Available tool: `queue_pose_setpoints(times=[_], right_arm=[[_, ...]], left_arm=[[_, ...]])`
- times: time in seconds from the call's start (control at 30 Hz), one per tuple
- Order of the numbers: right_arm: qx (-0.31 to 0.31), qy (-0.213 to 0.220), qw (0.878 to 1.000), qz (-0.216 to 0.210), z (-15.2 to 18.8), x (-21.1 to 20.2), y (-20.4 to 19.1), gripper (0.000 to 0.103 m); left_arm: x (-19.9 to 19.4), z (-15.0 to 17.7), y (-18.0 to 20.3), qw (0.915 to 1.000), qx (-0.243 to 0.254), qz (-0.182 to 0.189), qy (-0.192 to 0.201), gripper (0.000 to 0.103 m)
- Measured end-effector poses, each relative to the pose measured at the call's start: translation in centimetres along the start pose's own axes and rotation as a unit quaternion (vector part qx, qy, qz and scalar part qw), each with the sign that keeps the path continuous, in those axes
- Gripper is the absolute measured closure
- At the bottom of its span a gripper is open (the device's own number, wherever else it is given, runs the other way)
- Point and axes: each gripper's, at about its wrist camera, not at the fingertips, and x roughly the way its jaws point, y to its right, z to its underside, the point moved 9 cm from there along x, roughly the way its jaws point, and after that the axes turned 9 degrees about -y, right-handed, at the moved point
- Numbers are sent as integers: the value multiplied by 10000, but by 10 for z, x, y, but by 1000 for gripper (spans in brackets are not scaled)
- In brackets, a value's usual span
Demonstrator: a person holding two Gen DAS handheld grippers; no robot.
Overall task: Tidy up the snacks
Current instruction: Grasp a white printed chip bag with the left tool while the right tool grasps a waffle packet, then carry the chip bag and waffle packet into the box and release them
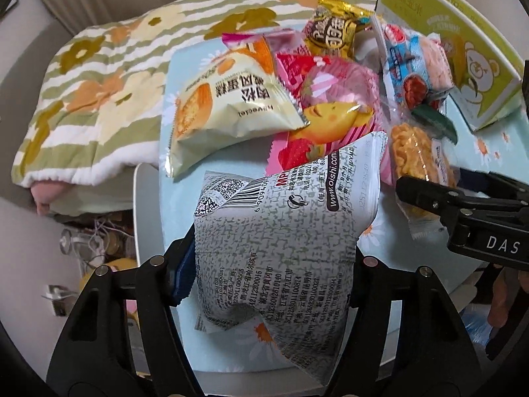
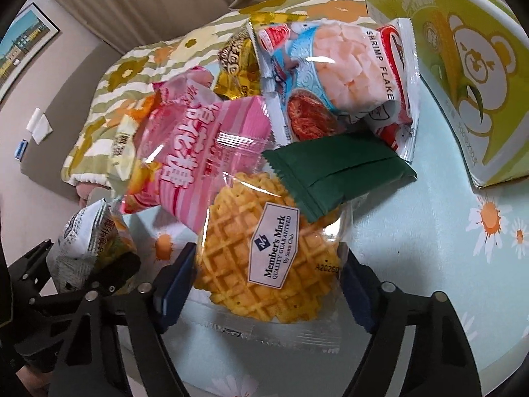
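Both grippers are loaded. Our left gripper has its jaws about half closed on the grey printed chip bag, pads pressing its crumpled sides. The bag sits near the front edge of the daisy-print table, with its far corner propped against the pile.

Our right gripper is pinched across the clear-wrapped waffle pack, one pad on each flank. That pack lies flat on the cloth at the near side of the pile, its far end tucked under the dark green packet.

The rest of the heap sits farther back: pink striped pack, shrimp flake bag, gold wrapper and cream cake bag. The green bear carton stands far right.

Handling, as we judge it:
- Chip bag: light, air-filled, slick film. It will squash and could pop or slip, so we'd hold mid-body or by the seam.
- Waffle: brittle and cracks under squeeze. Gripping the wrapper edges is safer, and we'd slide it out from under the green packet gently.
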Motion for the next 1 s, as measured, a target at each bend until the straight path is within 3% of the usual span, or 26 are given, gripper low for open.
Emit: queue_pose_setpoints(times=[0.37, 0.53, 0.8, 1.0], right_arm=[[-82, 199, 9990, -383, 3, -42, -24, 28], [-260, 501, 9975, -421, -5, -76, -36, 28], [-518, 992, 9930, -365, -33, -131, -35, 28], [-644, 1314, 9885, -378, -68, -173, -6, 28]], left_arm=[[-57, -6, -1, 9987, -130, 0, 495, 39], [-86, -15, -3, 9966, -246, 84, 778, 39], [-133, -51, 6, 9906, -239, 176, 1338, 39], [-164, -95, 33, 9853, -204, 151, 1690, 39]])
